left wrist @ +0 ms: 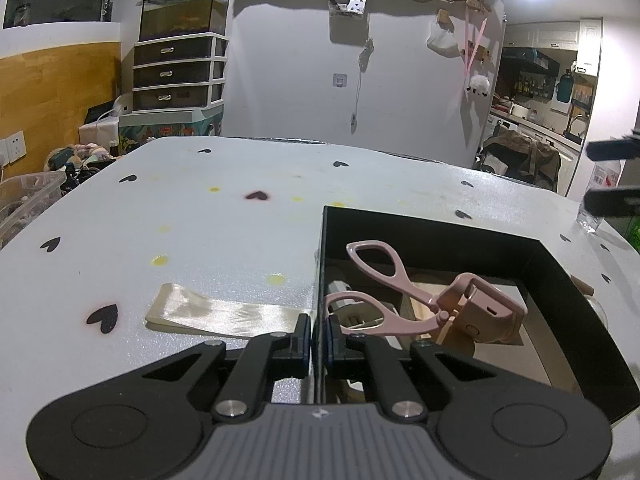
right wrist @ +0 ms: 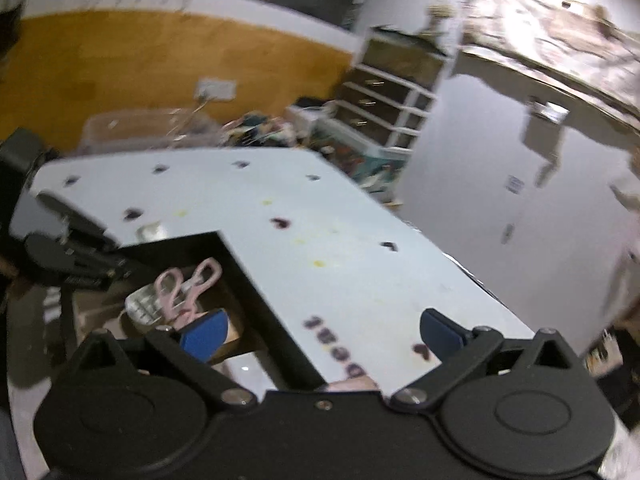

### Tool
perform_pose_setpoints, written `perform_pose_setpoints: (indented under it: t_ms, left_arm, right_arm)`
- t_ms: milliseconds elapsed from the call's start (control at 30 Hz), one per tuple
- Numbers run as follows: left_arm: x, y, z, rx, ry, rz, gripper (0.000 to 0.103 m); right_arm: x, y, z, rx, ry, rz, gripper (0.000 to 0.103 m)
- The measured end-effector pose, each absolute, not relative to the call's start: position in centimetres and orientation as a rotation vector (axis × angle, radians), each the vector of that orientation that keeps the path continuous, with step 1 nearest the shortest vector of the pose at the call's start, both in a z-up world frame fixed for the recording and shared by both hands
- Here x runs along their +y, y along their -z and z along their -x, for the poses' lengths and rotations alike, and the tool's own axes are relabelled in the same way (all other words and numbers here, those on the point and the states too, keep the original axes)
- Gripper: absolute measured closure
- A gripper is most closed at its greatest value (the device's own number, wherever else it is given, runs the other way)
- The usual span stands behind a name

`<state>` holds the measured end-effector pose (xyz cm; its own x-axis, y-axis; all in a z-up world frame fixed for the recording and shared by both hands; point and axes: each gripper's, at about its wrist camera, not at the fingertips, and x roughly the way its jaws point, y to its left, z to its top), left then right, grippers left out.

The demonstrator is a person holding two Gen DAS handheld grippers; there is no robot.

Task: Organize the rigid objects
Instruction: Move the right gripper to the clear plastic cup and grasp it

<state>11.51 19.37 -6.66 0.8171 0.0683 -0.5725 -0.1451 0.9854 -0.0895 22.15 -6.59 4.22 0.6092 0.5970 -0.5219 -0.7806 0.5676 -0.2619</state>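
Jaws of the left gripper [left wrist: 319,340] are closed on the near left wall of the black box [left wrist: 440,226], one finger outside and one inside, steadying it. Jaws of the right gripper [right wrist: 320,334] stand wide open and hold nothing; the right wrist view is blurred.

Task object: the pink curler [left wrist: 420,296] lies inside the box, on top of other contents that cannot be identified. Its two loop handles point toward the left wall, just beyond the left fingertips; its clamp head points toward the right wall. The long axis therefore runs roughly across the left wrist view, tilted slightly away on the handle side.

A ribbon [left wrist: 228,314] lies flat on the table [left wrist: 200,208], just outside the box's left wall.

Assessment: the left gripper is nearer to the curler but is occupied with the wall. In the right wrist view the curler [right wrist: 188,288] lies ahead and to the left of the open jaws, with the left blue pad [right wrist: 204,338] over the box interior. Any further placement would likely fall to the right gripper.
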Motion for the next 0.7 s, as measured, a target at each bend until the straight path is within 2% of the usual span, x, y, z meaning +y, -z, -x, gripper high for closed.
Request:
perform_pose_setpoints:
  t_ms: [300, 700]
  left_arm:
    - [19.4, 6.8, -11.5, 0.606, -0.116, 0.137, 0.096]
    - [19.4, 6.8, -11.6, 0.606, -0.117, 0.137, 0.096]
  right_arm:
    - [-11.1, -2.8, -22.1, 0.422, -0.618, 0.244, 0.000]
    - [-14.6, 2.9, -21.2, 0.574, -0.429, -0.064, 0.000]
